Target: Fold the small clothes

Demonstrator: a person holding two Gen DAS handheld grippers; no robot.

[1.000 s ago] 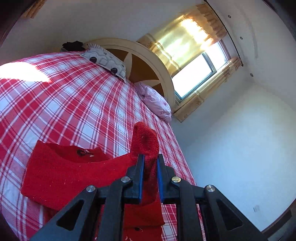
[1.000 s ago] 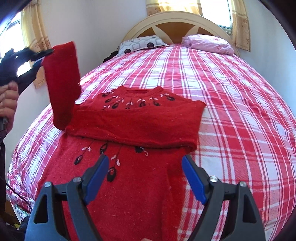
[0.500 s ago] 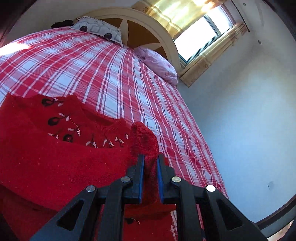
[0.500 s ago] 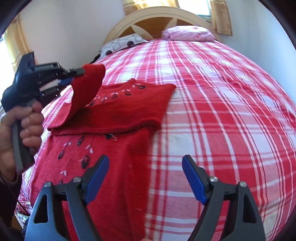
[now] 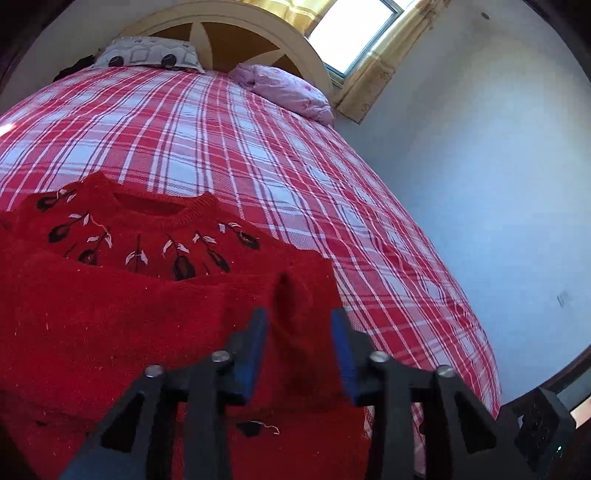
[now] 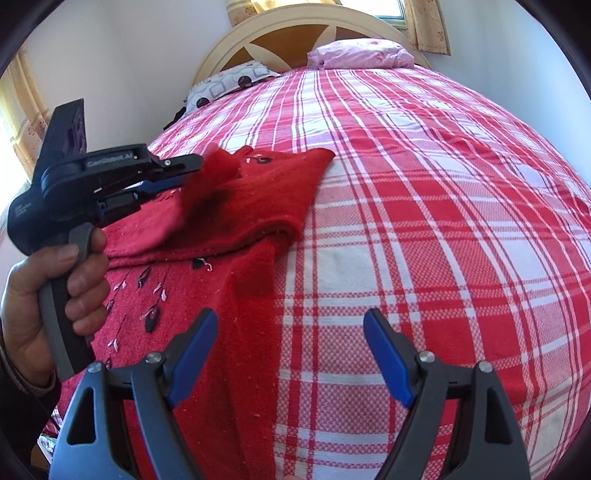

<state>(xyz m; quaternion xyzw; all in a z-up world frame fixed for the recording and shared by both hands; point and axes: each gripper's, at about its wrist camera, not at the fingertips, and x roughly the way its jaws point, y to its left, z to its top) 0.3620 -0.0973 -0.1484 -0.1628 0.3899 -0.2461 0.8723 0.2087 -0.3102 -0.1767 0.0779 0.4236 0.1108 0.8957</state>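
Observation:
A small red knit sweater [image 5: 110, 302] with dark leaf embroidery lies on the plaid bed, both sleeves folded across its chest; it also shows in the right wrist view [image 6: 236, 236]. My left gripper [image 5: 300, 325] is open, its jaws apart on either side of the sleeve cuff [image 5: 291, 291], which rests on the sweater's right part. In the right wrist view the left gripper [image 6: 192, 166] hovers low over the sweater. My right gripper [image 6: 290, 332] is open and empty above the sweater's lower right edge and the bedspread.
The red-and-white plaid bedspread [image 6: 424, 184] covers the whole bed. A grey patterned pillow [image 6: 229, 83] and a pink pillow [image 6: 362, 53] lie against the cream headboard [image 6: 295, 26]. A wall [image 5: 480, 166] runs close along the bed's right side.
My left gripper carried the sleeve down and across onto the sweater, then opened and let it go. My right gripper shifted right, staying open.

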